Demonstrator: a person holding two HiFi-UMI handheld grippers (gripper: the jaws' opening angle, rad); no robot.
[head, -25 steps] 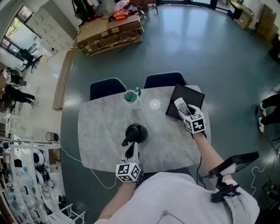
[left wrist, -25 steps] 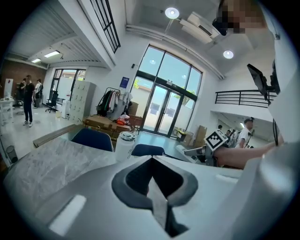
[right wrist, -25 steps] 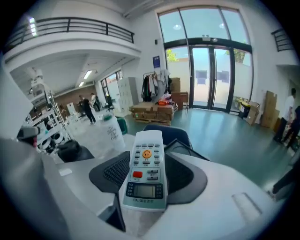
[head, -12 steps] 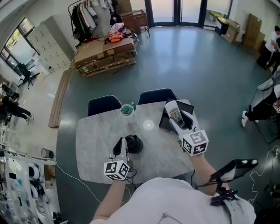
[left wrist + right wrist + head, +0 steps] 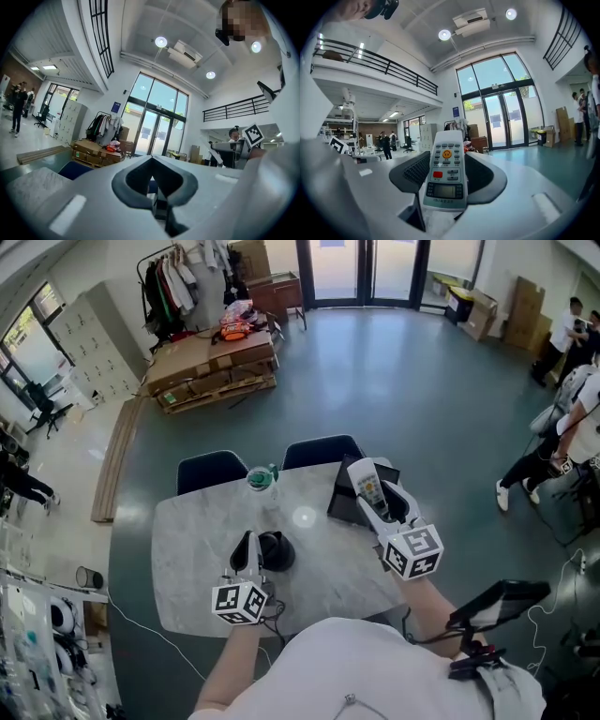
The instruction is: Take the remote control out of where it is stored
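Right tongs (image 5: 447,160) clamp the remote control (image 5: 446,180) between them; left tongs (image 5: 151,159) are together.

Both forearms reach forward from the person's body, and each hand carries a gripper. The left gripper (image 5: 247,549) points level and away, its jaws brought together with nothing between them. The right gripper (image 5: 380,491) tips slightly downward. Its jaws stand wide and are clamped on the sides of a remote control (image 5: 364,480), which sticks out past their tips.
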